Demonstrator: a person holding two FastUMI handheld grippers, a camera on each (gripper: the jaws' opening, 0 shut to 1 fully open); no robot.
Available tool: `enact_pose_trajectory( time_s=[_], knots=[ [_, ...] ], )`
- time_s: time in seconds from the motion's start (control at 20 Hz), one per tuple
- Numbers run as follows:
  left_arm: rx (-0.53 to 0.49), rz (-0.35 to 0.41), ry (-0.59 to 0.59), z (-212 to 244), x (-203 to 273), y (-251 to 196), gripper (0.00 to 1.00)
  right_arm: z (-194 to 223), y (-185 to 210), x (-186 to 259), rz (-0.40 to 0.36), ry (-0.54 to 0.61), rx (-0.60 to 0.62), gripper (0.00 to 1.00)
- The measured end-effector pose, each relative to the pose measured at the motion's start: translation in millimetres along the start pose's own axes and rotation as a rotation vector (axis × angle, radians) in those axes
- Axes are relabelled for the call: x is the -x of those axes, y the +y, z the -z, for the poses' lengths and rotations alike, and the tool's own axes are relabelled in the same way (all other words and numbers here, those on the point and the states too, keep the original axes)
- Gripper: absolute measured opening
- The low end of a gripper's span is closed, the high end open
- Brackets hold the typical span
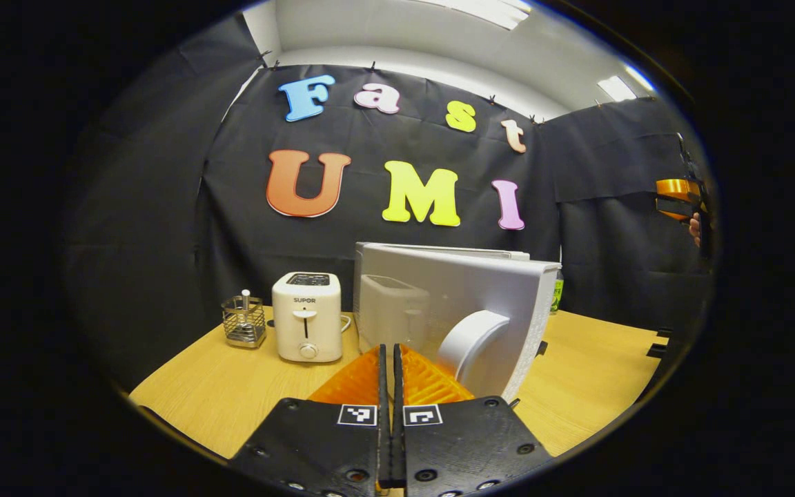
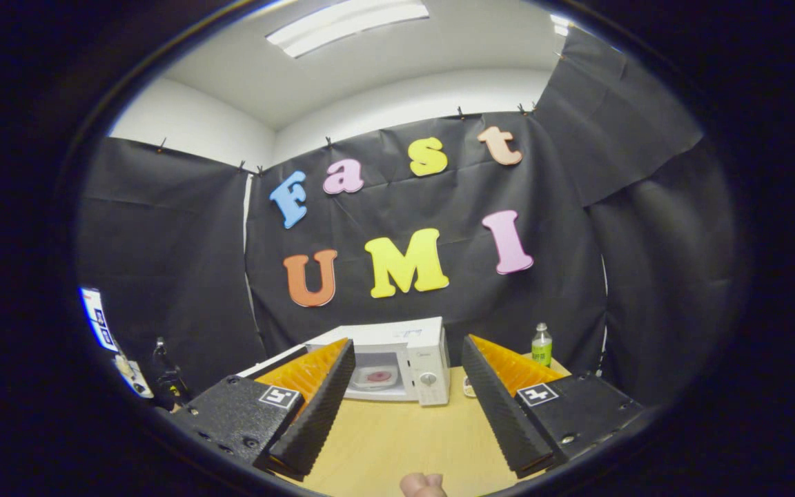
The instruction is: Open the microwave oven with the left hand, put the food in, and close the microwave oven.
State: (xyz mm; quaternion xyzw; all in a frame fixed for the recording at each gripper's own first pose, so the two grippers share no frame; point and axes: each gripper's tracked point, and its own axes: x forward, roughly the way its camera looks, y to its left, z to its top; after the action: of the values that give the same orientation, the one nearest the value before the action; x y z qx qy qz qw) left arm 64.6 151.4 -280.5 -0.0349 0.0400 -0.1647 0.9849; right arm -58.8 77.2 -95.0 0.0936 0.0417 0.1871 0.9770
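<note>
Two grippers work over a pale wooden tabletop (image 2: pixel 397 431). In the left gripper view the left gripper (image 1: pixel 391 376) has its jaws pressed together with only a thin slit between them and nothing caught there. Just beyond its fingertips, slightly right, stands the swung-out microwave door (image 1: pixel 459 304), seen from its outer face, with a rounded white handle (image 1: pixel 473 342) close to the tips; whether anything touches it I cannot tell. A pale shape mirrors in the door's glossy panel. Left of the door on the tabletop stands a white toaster (image 1: pixel 306 316), and farther left a small wire basket (image 1: pixel 244 322) holding an upright utensil. At the far right edge of that view, high up, part of the other gripper shows against the black cloth wall.

In the right gripper view the right gripper (image 2: pixel 408 379) has its jaws spread wide, empty, raised above the near tabletop. Between its fingers, at the far side of the tabletop, sits the white microwave oven (image 2: pixel 404 355) with its door swung out to the left. Inside the lit cavity lies the food (image 2: pixel 378 377), a reddish round on a pale plate. A green bottle (image 2: pixel 542 345) stands right of the oven, near the cloth wall. A fingertip shows at the bottom edge of that view.
</note>
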Motion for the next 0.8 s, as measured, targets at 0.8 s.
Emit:
enact_pose_trajectory(
  time_s=[0.8],
  knots=[
    [-0.031, 0.134, 0.024, 9.9, -102.2, -126.3, 0.00, -18.7, -49.7, 39.8, 0.069, -0.054, 0.055, 0.99]
  ],
)
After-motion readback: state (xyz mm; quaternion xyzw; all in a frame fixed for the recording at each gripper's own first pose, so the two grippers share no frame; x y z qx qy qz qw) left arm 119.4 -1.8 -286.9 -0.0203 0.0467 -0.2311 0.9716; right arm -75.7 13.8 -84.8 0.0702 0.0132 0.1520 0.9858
